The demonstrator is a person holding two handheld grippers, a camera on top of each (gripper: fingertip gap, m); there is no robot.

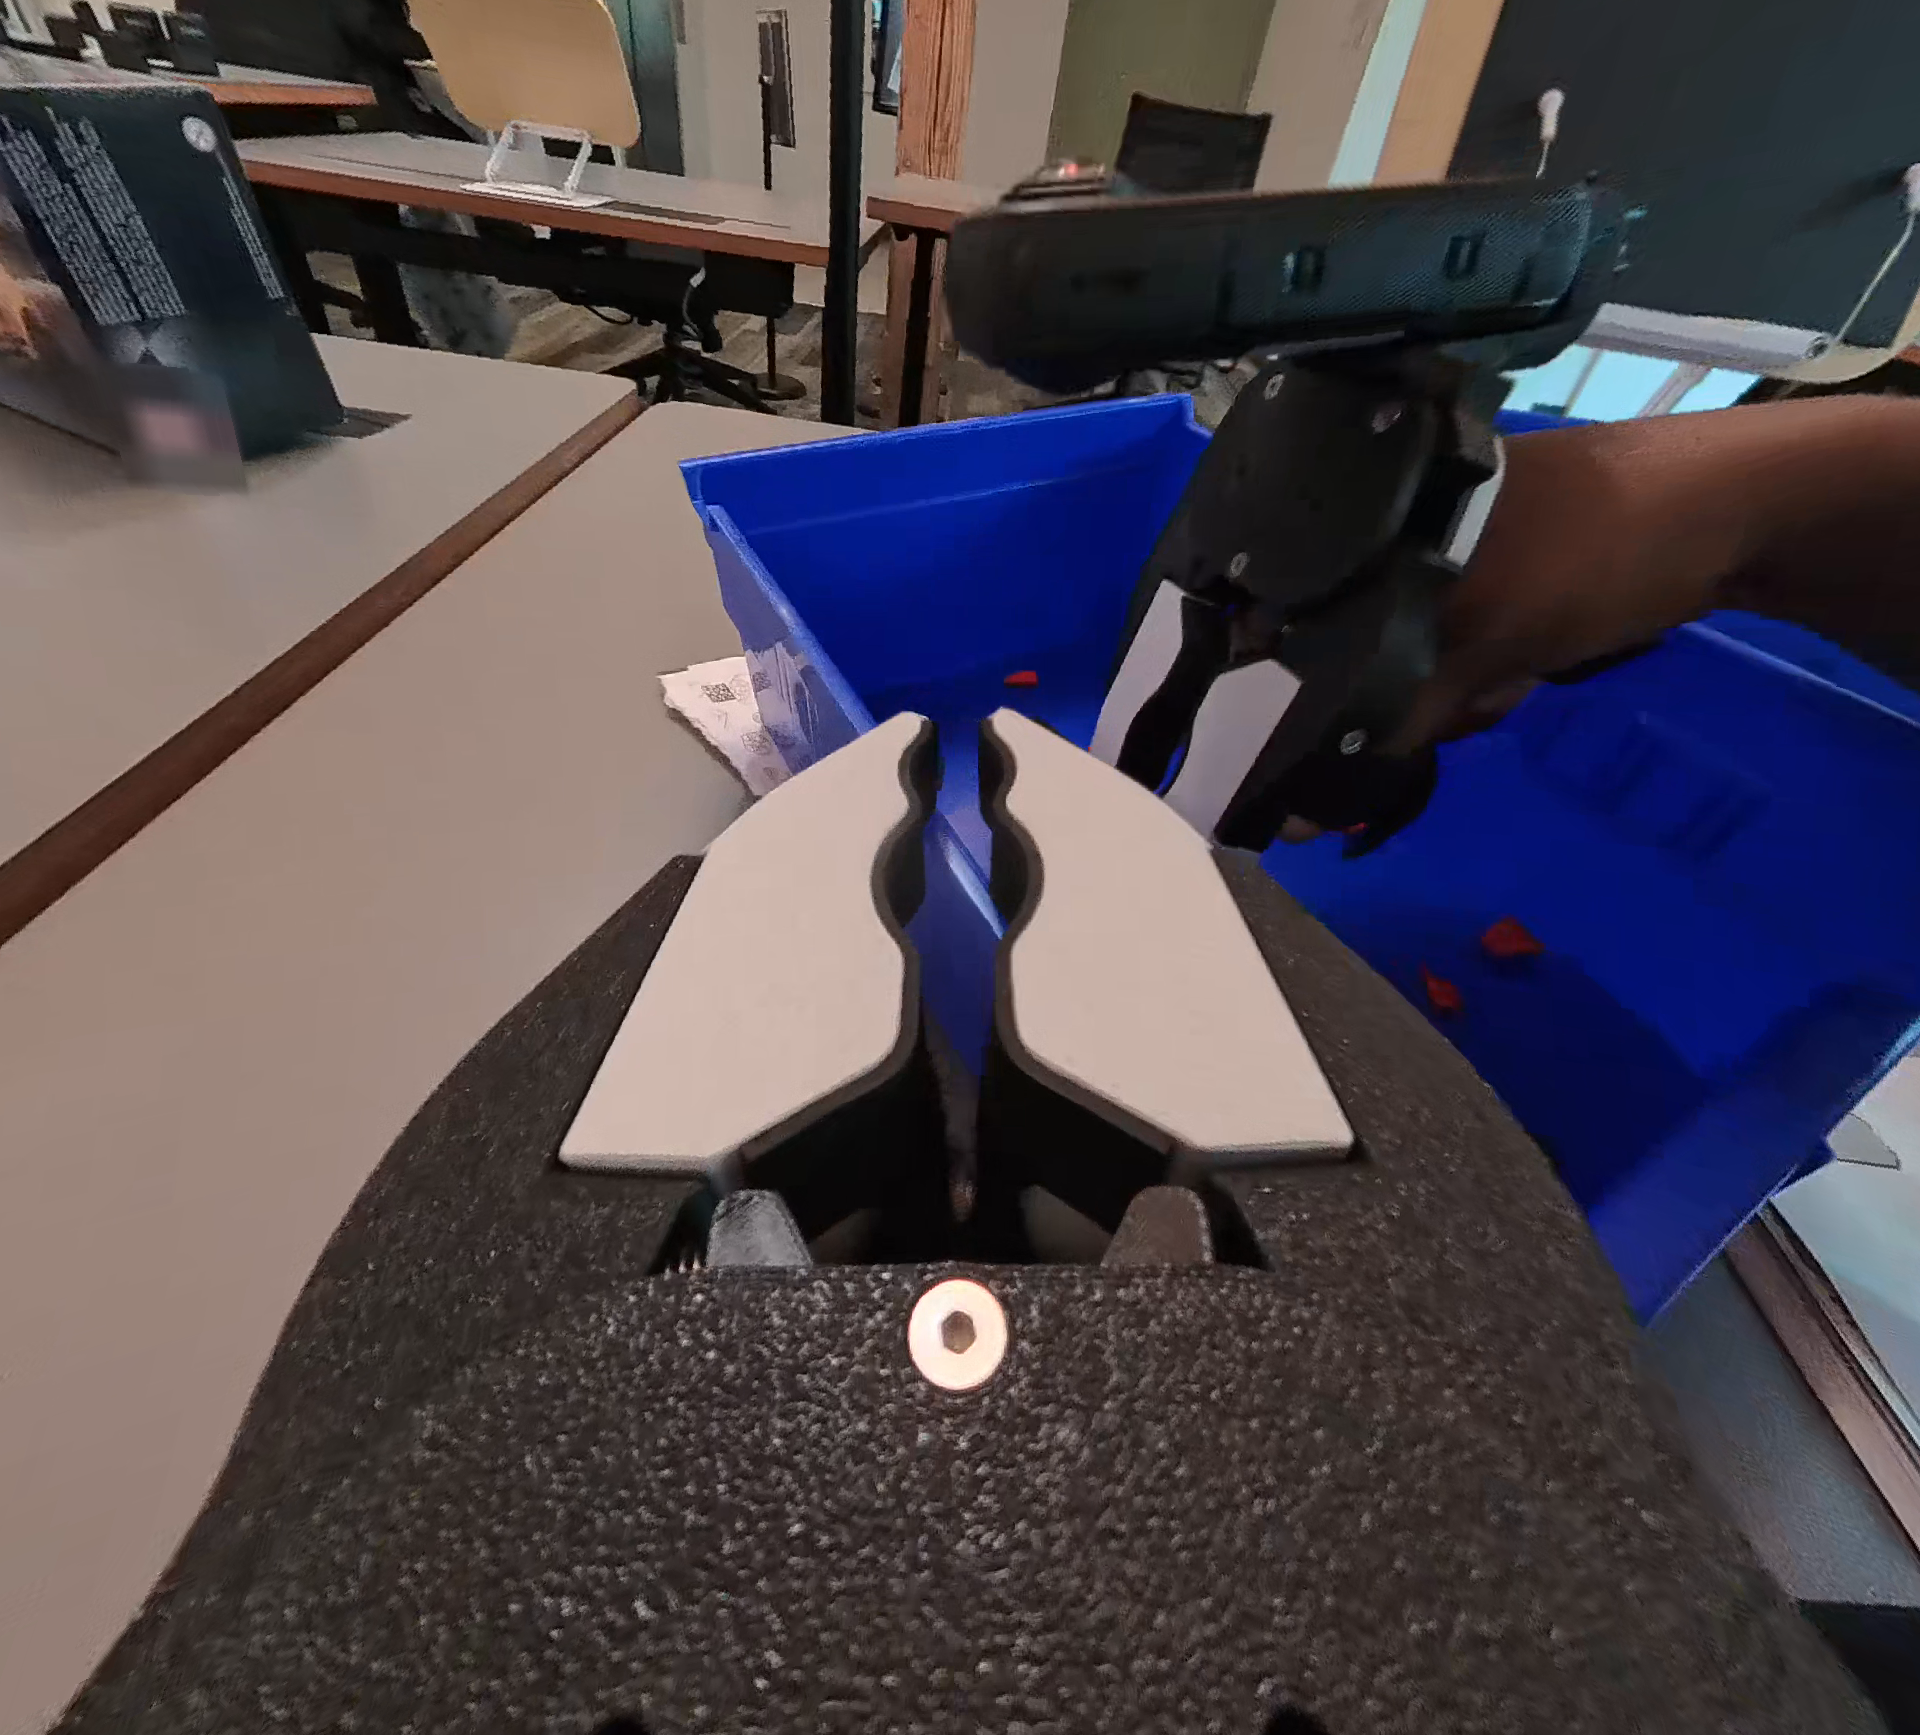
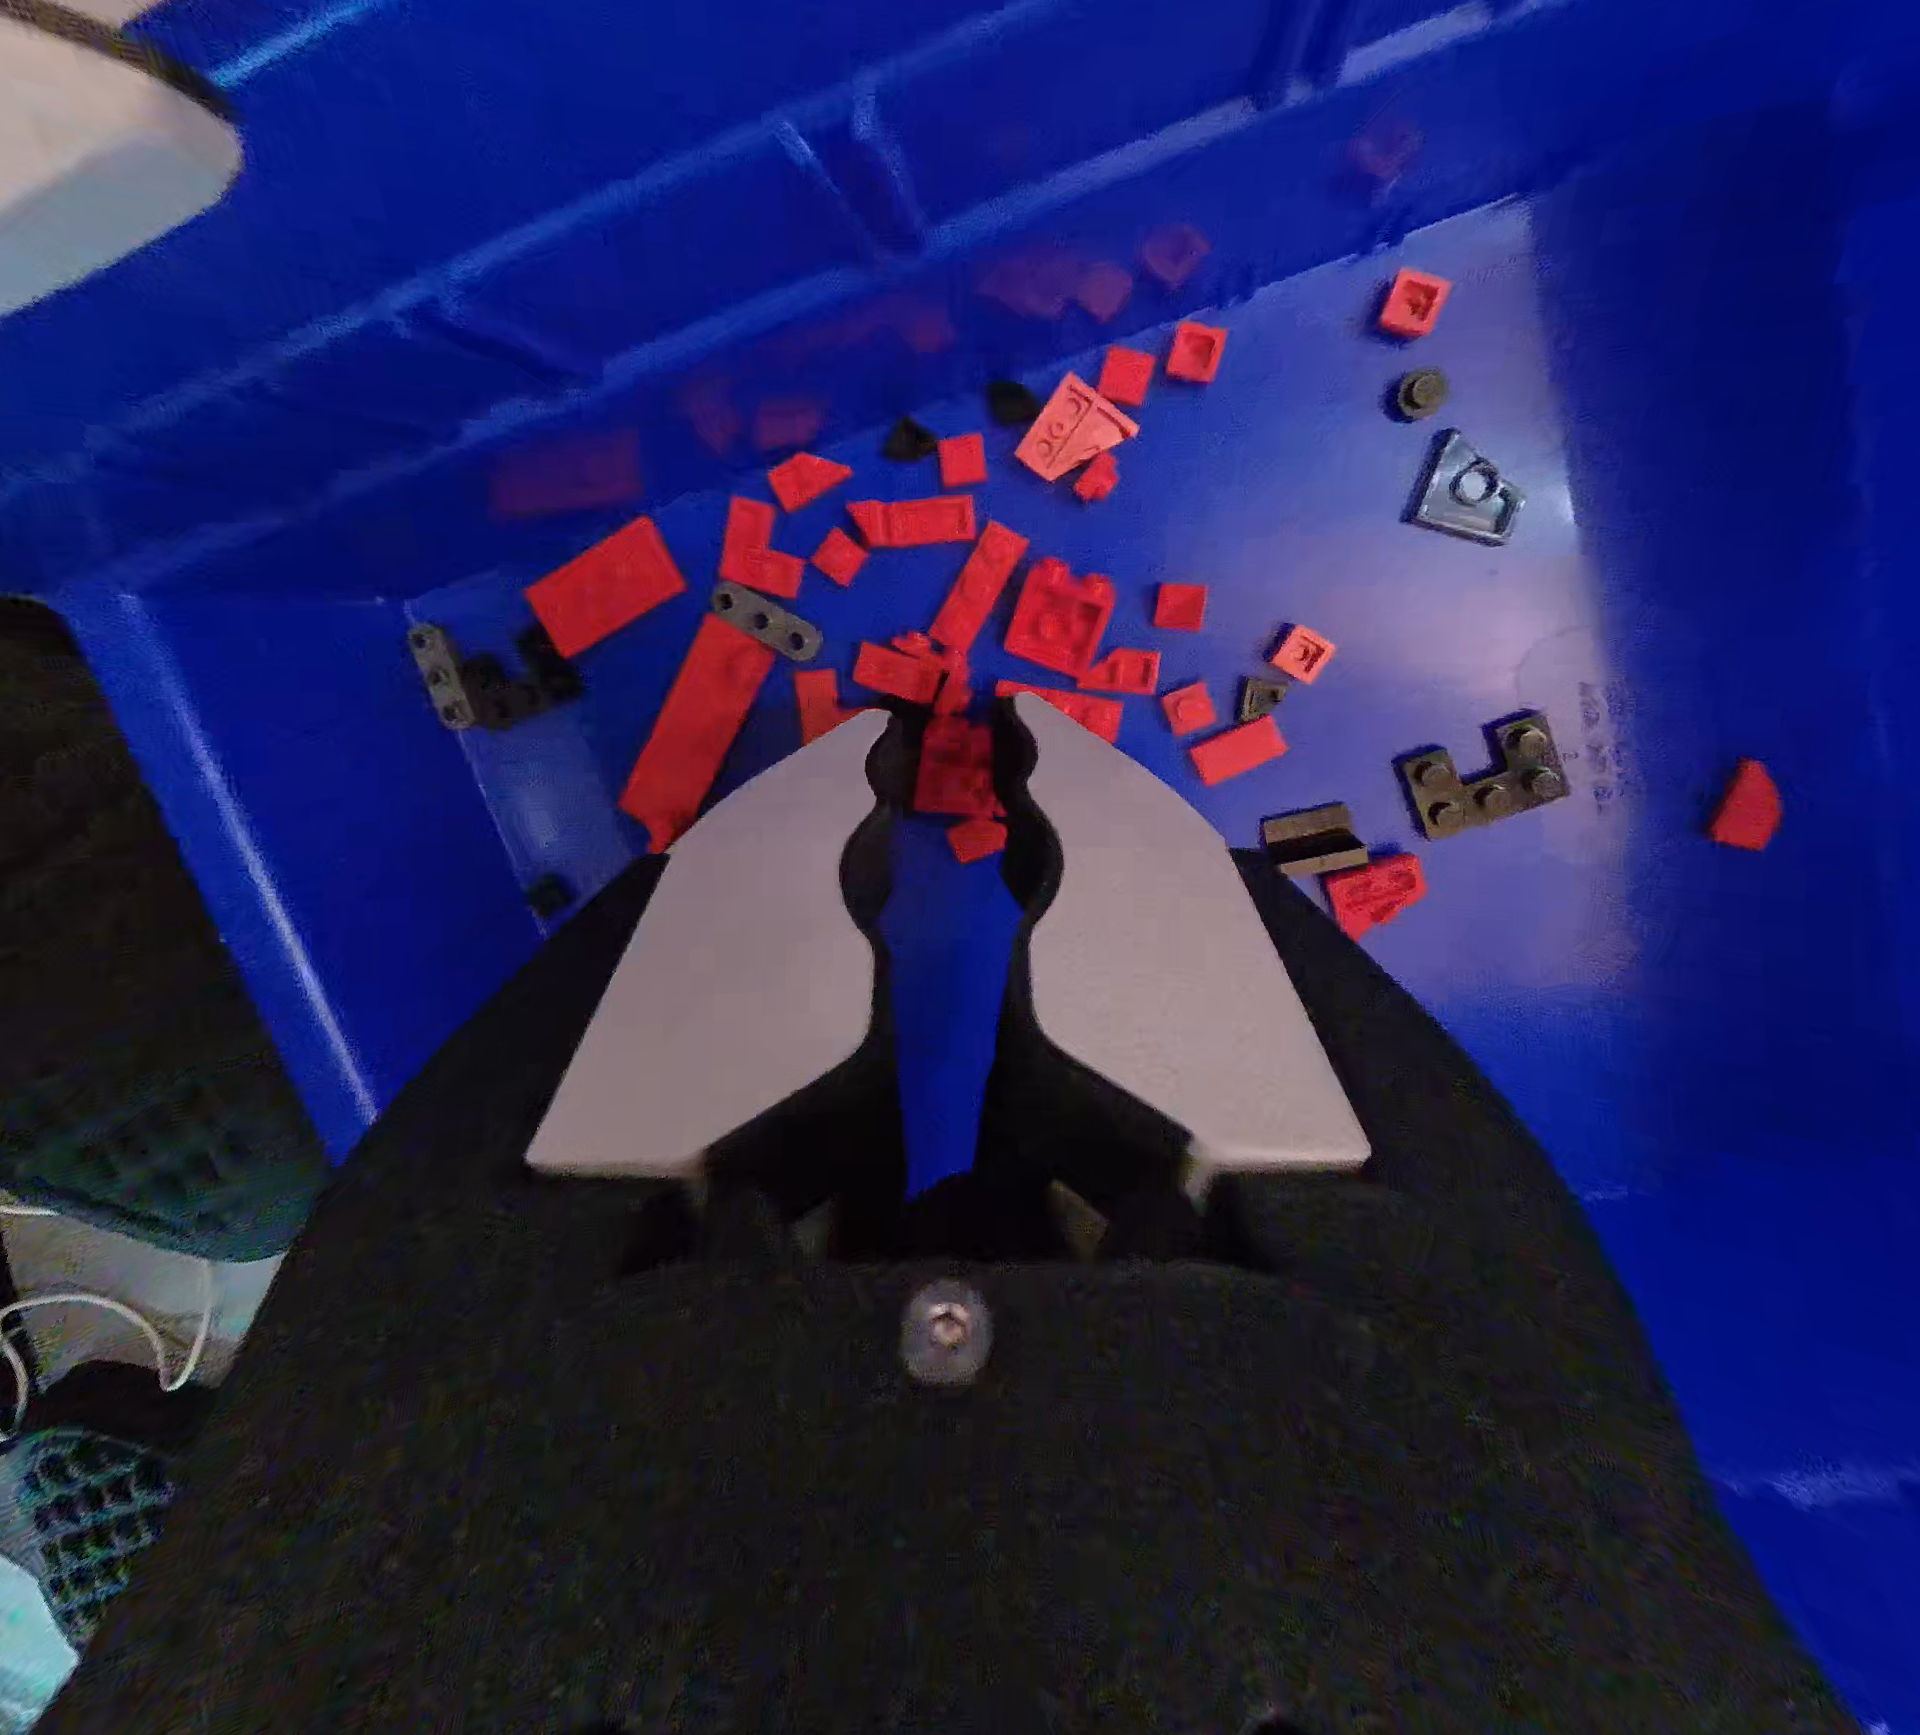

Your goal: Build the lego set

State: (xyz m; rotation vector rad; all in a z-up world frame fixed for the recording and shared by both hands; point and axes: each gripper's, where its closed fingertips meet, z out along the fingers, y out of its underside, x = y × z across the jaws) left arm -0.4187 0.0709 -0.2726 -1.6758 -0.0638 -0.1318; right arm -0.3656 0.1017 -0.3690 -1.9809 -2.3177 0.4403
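A blue bin (image 1: 935, 459) stands on a grey table (image 1: 312, 906). Its floor holds several loose red lego pieces (image 2: 608, 584), a black L-shaped plate (image 2: 1481, 776) and a grey wedge piece (image 2: 1465, 490). My right gripper (image 2: 951, 719) reaches down into the bin and is shut on a small red lego piece (image 2: 951, 771) above the pile. In the left wrist view it (image 1: 1288, 828) is held by a hand inside the bin. My left gripper (image 1: 958, 729) hovers over the bin's near-left wall, jaws nearly together and empty.
A crumpled printed paper or bag (image 1: 727, 709) lies on the table against the bin's left wall. A dark box (image 1: 145, 262) stands at the far left on a neighbouring table. Desks, chairs and a person sit in the background.
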